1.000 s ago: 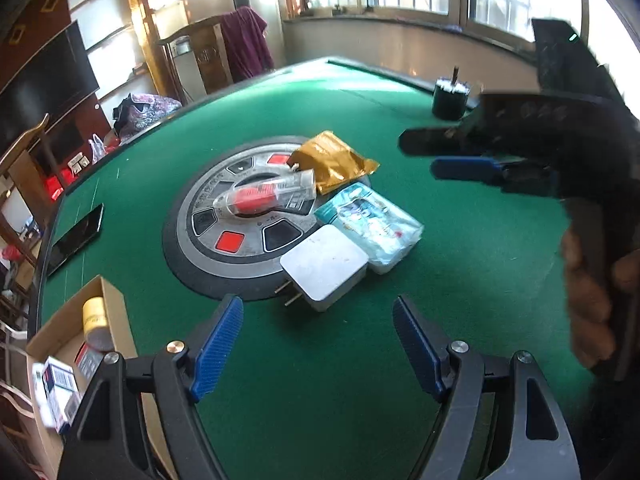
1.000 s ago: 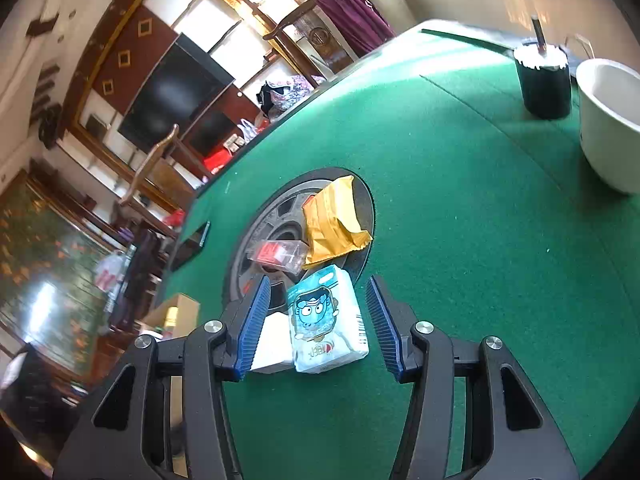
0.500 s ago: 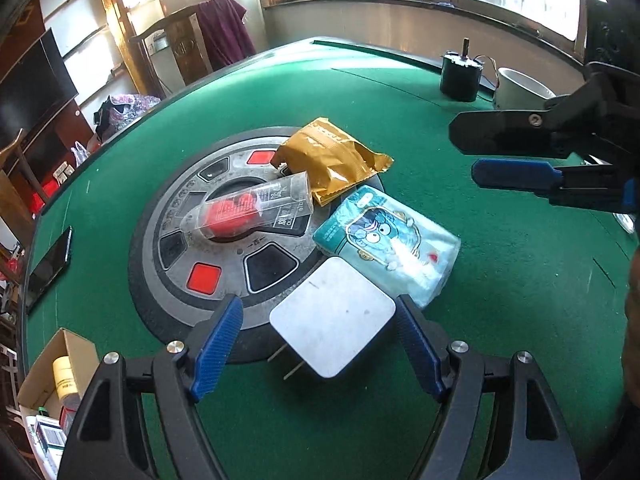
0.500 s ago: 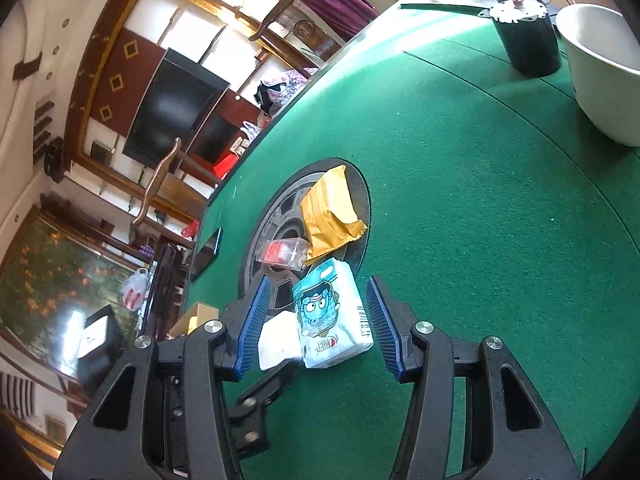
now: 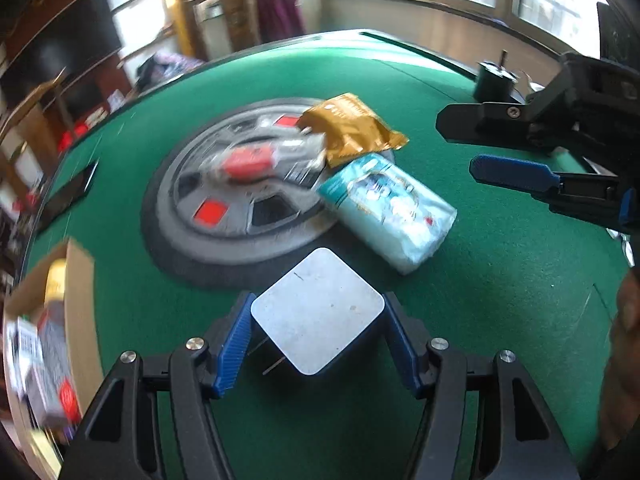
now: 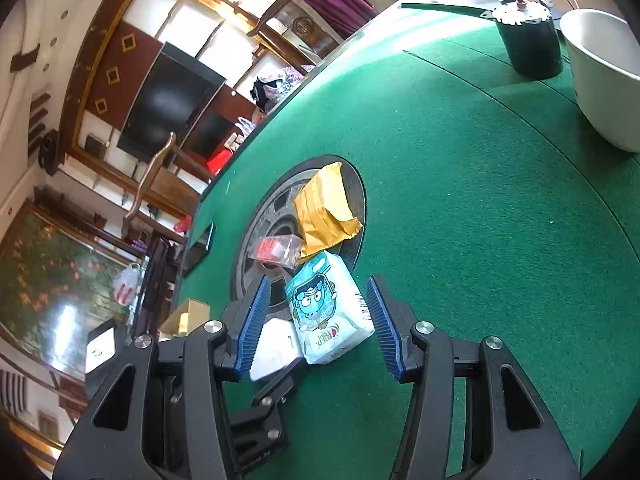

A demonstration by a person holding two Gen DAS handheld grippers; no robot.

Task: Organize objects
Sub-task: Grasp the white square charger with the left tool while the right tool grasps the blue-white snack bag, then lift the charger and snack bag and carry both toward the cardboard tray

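Observation:
A white square charger (image 5: 318, 310) with plug pins lies on the green table. My left gripper (image 5: 316, 340) is shut on it, its blue pads touching both sides. It also shows in the right wrist view (image 6: 276, 348). A light blue tissue pack (image 5: 388, 210) lies just beyond it; in the right wrist view the pack (image 6: 326, 308) sits between the fingers of my open right gripper (image 6: 316, 326), untouched. A gold pouch (image 5: 352, 128) and a clear box with red contents (image 5: 256, 160) lie on the grey round centre disc (image 5: 224, 216).
A cardboard box (image 5: 48, 320) with several small items stands at the table's left edge. A black phone (image 5: 66, 196) lies at the left. A black motor (image 6: 528, 40) and a white bowl (image 6: 600, 76) stand at the far right.
My left gripper moved forward and closed on the white charger. The right gripper stayed open around the tissue pack and shifted slightly.

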